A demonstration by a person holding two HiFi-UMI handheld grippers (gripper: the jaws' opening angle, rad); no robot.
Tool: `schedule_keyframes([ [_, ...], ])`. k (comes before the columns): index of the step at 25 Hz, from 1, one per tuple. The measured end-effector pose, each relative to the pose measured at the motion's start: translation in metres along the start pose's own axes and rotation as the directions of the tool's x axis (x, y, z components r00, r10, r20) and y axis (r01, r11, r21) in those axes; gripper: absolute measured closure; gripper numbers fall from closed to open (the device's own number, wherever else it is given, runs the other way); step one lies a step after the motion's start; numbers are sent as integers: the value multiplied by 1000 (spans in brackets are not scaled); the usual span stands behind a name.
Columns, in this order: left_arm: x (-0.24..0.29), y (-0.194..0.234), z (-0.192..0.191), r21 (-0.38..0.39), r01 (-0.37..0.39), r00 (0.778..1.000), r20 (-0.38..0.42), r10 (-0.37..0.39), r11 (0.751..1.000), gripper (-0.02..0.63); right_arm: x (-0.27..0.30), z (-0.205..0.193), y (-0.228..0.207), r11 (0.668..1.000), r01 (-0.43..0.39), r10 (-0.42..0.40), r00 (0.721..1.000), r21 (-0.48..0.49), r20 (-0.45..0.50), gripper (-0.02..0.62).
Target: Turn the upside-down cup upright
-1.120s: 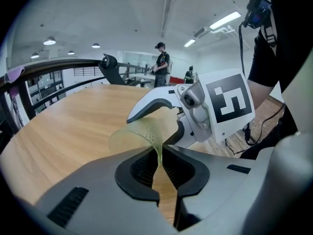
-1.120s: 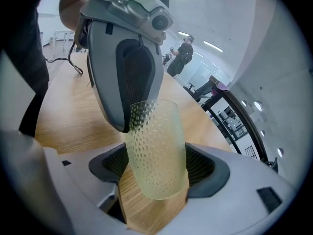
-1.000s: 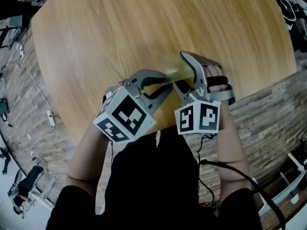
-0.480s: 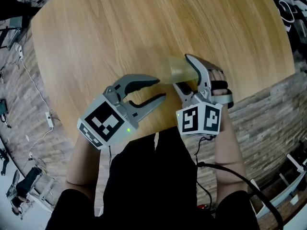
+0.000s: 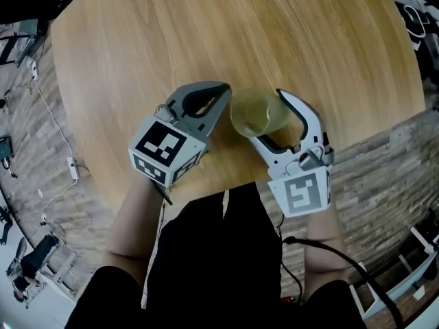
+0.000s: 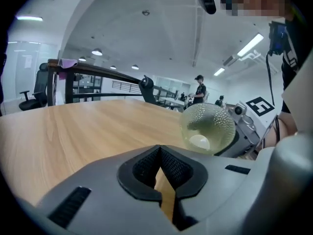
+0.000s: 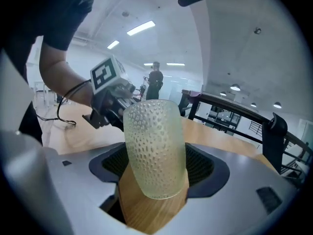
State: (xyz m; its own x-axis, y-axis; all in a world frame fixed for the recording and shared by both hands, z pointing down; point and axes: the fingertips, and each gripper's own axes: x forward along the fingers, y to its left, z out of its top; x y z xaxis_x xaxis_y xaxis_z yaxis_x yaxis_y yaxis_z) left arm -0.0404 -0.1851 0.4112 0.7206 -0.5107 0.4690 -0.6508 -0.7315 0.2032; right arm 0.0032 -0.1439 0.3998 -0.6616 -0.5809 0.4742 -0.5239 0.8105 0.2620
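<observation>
– Right gripper (image 5: 264, 117) first. What has it got?

– It is clenched on the cup (image 5: 252, 113), one pad on each side of the dimpled wall, low on the body. The mouth faces up toward the head camera, leaning a little. My guess is that it holds low to keep the rim clear and the base pointing down for setting.

– Is the cup on the wood or off it?

– I cannot tell. The right gripper view shows wood grain under the rounded base, but not whether they touch.

– And the left gripper (image 5: 218, 98)?

– Its jaws have just closed, tip to tip, with nothing between them. It sits just beside the cup on its left, apart from it. I would judge it has finished helping and is parked out of the way.

– How much room is there?

– The table (image 5: 206, 33) is bare and wide beyond the cup and to both sides. The tight side is toward the person, where the near edge (image 5: 226, 184) curves close behind both grippers.

– So where should it be set down?

– Further in from that edge, I would say, and clear of the left tip, so a wobble does not send it off the table.
</observation>
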Motion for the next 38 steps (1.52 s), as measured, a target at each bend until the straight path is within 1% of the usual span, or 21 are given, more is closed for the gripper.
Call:
schedule_keyframes([
  [4,7,-6,5,-37,0,998,60,2,999,600,1,3,9,996,-21,18,999,88,35,279],
  [6,10,-7,6,-38,-2,998,67,5,999,600,4,-1,5,993,-12,8,999,118,32,279],
  [9,14,-7,5,-40,-9,998,64,12,999,600,11,-11,-1,989,0,0,1000,146,1,279],
  [15,28,2,-7,-29,-21,1000,11,22,999,600,36,-33,9,982,-35,49,996,183,-71,279],
  [19,32,11,-14,-51,-31,999,-27,30,998,600,46,-37,10,962,-58,83,993,268,-82,280],
  [21,33,15,-19,-59,-33,999,-43,30,998,600,50,-37,8,953,-60,91,991,296,-93,279],
  [25,34,19,-27,-107,-23,998,-61,17,994,600,53,-39,4,946,-68,108,988,318,-111,279],
  [28,28,27,-28,-105,-37,998,-58,31,994,600,56,-37,4,947,-67,110,986,316,-122,279],
  [31,22,32,-27,-116,-41,998,-44,36,992,600,55,-33,6,941,-76,119,987,331,-111,279],
  [35,18,27,-24,-103,-54,998,-24,52,993,600,45,-35,5,939,-70,114,987,338,-110,279],
  [38,0,31,-12,-63,-107,994,16,108,992,600,32,-31,1,935,-43,90,989,351,-119,279],
])
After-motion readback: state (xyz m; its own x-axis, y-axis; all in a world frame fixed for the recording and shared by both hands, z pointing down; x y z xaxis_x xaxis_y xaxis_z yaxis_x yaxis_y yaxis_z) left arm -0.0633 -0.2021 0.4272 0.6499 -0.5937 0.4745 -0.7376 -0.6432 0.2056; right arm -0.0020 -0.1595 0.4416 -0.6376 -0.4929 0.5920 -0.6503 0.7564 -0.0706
